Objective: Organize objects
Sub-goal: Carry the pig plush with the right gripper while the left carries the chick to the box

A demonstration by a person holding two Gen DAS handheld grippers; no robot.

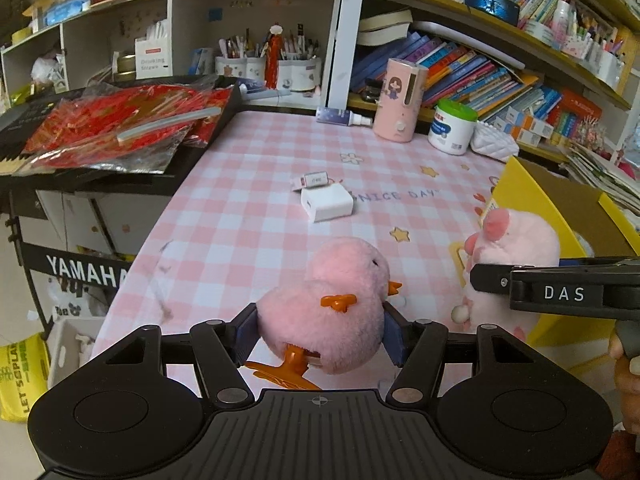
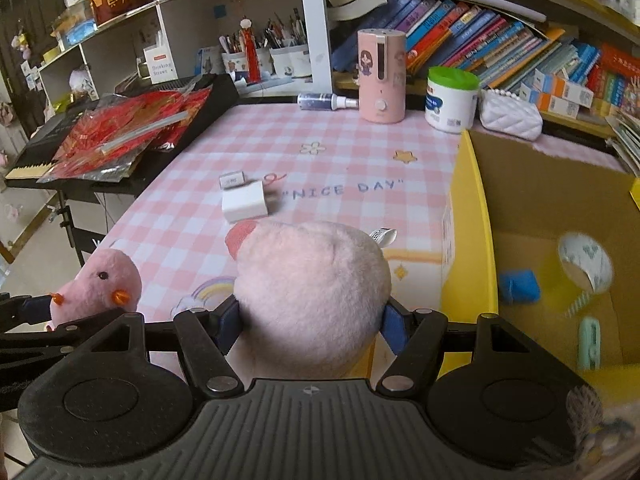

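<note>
My left gripper (image 1: 320,330) is shut on a pink plush duck (image 1: 336,300) with orange beak and feet, held above the pink checked tablecloth (image 1: 248,216). The right gripper (image 2: 310,322) is shut on a pale pink plush pig (image 2: 312,284), just left of the yellow cardboard box (image 2: 472,240). In the left wrist view the plush pig (image 1: 516,240) hangs at the right beside the box (image 1: 532,188). From the right wrist view the duck (image 2: 98,284) shows at the lower left. A white charger (image 2: 245,202) and a small white box (image 2: 232,180) lie mid-table.
Inside the box lie a tape roll (image 2: 584,264), a blue block (image 2: 520,286) and a green clip (image 2: 590,344). A pink humidifier (image 2: 380,76), white jar (image 2: 452,100), spray bottle (image 2: 326,101) and white purse (image 2: 510,116) stand at the back. A keyboard with red packets (image 2: 120,136) is left.
</note>
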